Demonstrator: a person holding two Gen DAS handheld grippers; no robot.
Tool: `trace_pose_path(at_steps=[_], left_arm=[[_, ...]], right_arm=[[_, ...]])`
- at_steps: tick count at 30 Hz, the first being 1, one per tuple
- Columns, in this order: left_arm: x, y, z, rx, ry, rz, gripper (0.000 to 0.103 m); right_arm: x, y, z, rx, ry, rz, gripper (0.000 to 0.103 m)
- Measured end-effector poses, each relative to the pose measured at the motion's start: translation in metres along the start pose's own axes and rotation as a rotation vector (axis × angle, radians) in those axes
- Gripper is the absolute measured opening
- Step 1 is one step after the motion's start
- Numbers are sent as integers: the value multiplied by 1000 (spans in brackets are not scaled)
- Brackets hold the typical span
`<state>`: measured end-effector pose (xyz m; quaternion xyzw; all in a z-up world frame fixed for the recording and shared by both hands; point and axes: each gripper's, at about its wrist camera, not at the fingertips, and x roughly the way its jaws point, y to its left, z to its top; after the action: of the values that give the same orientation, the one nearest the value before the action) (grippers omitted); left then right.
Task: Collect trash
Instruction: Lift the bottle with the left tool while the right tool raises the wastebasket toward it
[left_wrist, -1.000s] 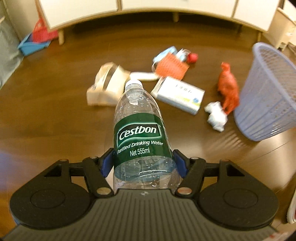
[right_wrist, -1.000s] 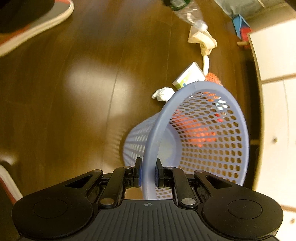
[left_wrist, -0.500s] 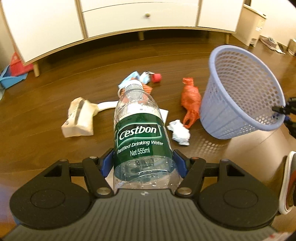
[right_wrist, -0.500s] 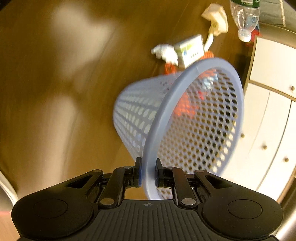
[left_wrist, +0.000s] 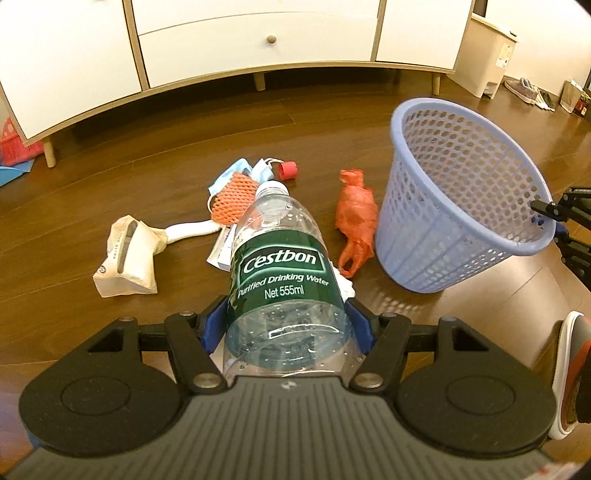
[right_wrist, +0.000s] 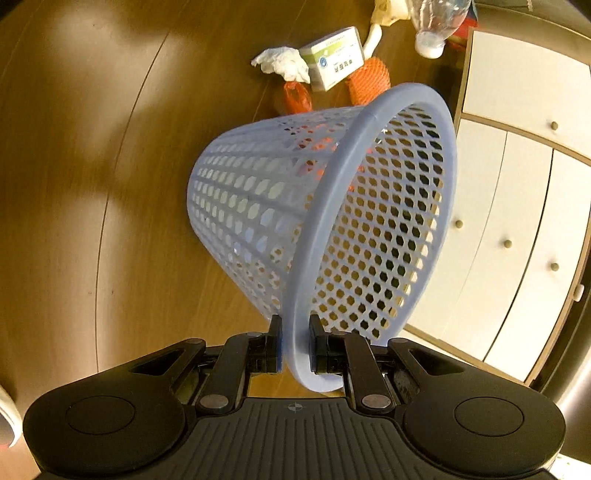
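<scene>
Floor (left_wrist: 110, 177): dark brown wood planks, glossy, w/ pale light patches in the right wrist view. Along the far wall stood a white cabinet (left_wrist: 258, 37) w/ light wood trim, round knobs, short tapered legs; gap beneath it in shadow. A cream pedal bin (left_wrist: 487, 59) sat to the right of the cabinet, w/ shoes (left_wrist: 528, 90) on the floor beyond it. Red and blue item at far left edge, partly cut off, couldn't identify.

Left gripper (left_wrist: 286, 328): jaws set wide, blue pads pressed on both sides of a clear water bottle (left_wrist: 280, 280), green "Cestbon" label, held off the floor w/ capped neck pointing away toward the trash.

Right gripper (right_wrist: 294, 349): jaws narrow, pinching the rim of a lavender mesh basket (right_wrist: 332, 221). Basket was tilted, mouth toward the cabinet; looked empty inside. In the left wrist view the basket (left_wrist: 461, 206) was at the right, just beside the trash.

Trash scattered on floor, mid-room, in front of cabinet: crumpled beige paper bag (left_wrist: 129, 254); white strip beside it; orange mesh sleeve (left_wrist: 232, 199) lying on a blue face mask (left_wrist: 236, 168); red cap (left_wrist: 288, 170); orange plastic bag (left_wrist: 356, 225) near basket base; white box (right_wrist: 334, 59); crumpled tissue (right_wrist: 282, 62) touching the box.

Shoe edge (left_wrist: 570, 373) at the lower right.
</scene>
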<state>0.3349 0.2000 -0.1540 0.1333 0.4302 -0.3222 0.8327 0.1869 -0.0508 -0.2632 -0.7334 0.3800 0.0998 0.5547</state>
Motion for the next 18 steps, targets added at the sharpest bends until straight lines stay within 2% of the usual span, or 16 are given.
trace_pose_path(at_steps=[5,10,18], left_arm=[[-12,-7,4,25,-30,-24,63],[-30,-18,18,50,-77,-76,63],[-49,-48,42,136,-132,-174,63]], right_arm=[[-1,0,-2,21,-15,1,9],[-7,1,0,60,-11,28,9],[-2,-3,0,42,0,65,9]])
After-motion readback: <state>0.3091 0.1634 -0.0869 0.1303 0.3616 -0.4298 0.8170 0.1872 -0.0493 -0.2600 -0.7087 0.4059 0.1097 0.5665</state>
